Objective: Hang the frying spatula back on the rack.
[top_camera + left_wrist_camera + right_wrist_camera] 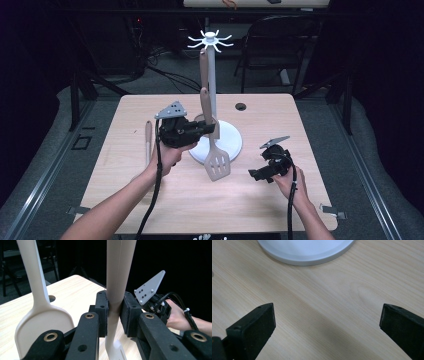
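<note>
My left tool [209, 129] clamps the slotted spatula's [216, 162] handle beside the rack [212, 75]; my right tool [256, 173] gapes empty over the bench [280, 125].

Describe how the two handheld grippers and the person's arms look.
Both the left gripper and right gripper are black, with blocky two-jaw fronts lined with flat dark pads and brass-coloured pivot bushings. Each carries a grey three-cornered plate dotted with small holes on top. A black cable trails from each. The forearms are bare, without sleeves.
</note>
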Demonstrator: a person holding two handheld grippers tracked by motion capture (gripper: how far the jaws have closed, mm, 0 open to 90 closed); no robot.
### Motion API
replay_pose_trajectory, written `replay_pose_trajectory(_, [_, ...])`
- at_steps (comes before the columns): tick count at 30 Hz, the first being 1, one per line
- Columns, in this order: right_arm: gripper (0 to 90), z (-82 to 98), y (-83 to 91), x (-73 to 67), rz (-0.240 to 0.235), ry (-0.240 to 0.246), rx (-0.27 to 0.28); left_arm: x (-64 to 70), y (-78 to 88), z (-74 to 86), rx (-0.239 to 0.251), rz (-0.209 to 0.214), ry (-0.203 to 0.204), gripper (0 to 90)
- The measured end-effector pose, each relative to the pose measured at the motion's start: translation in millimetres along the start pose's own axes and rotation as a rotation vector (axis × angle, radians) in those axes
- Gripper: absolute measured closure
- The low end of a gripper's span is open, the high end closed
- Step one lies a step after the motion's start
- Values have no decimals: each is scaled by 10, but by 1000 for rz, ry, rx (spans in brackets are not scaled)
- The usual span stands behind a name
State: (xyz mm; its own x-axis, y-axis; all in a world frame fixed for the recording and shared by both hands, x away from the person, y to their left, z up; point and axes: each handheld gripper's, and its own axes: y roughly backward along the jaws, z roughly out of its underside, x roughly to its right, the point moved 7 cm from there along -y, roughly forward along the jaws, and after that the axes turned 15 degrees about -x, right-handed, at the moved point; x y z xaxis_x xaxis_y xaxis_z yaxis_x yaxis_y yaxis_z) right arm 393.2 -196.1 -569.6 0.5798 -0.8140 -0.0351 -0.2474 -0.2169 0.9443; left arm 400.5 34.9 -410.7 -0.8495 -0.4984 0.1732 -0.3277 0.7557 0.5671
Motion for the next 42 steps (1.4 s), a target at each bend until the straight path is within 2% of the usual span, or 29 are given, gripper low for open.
replay_pose_trajectory(4, [2, -9, 2, -4, -1, -5, 10, -20, -21, -103, -21, -17, -14, 775])
replay_pose_trajectory(23, [7, -6, -1, 10, 15, -1, -5, -51, -39, -412, -41, -41, -44, 775])
replay_pose_trajectory(24, [7, 3, 16, 28, 30, 10, -23, -52, -39, -431, -38, -43, -43, 774])
replay_pose_trajectory(29, [7, 3, 12, 28, 29, 12, -24, -67, -29, -507, -42, -45, -44, 775])
replay_pose_trajectory(30, [7, -2, 0, 15, 14, 9, -16, -72, -30, -521, -44, -45, -43, 775])
replay_pose_trajectory(34, [7, -8, -8, 3, 3, 7, -10, -96, -26, -572, -42, -45, -31, 774])
replay_pose_trajectory(40, [8, -8, -14, 7, 11, 4, -10, -162, -23, -636, -33, -54, -21, 775])
replay_pose_trajectory(41, [9, 0, -2, 20, 25, 12, -26, -171, -22, -642, -41, -54, -22, 775])
replay_pose_trajectory(42, [9, -13, -19, -5, 3, 2, -8, -183, -29, -661, -41, -60, -23, 774])
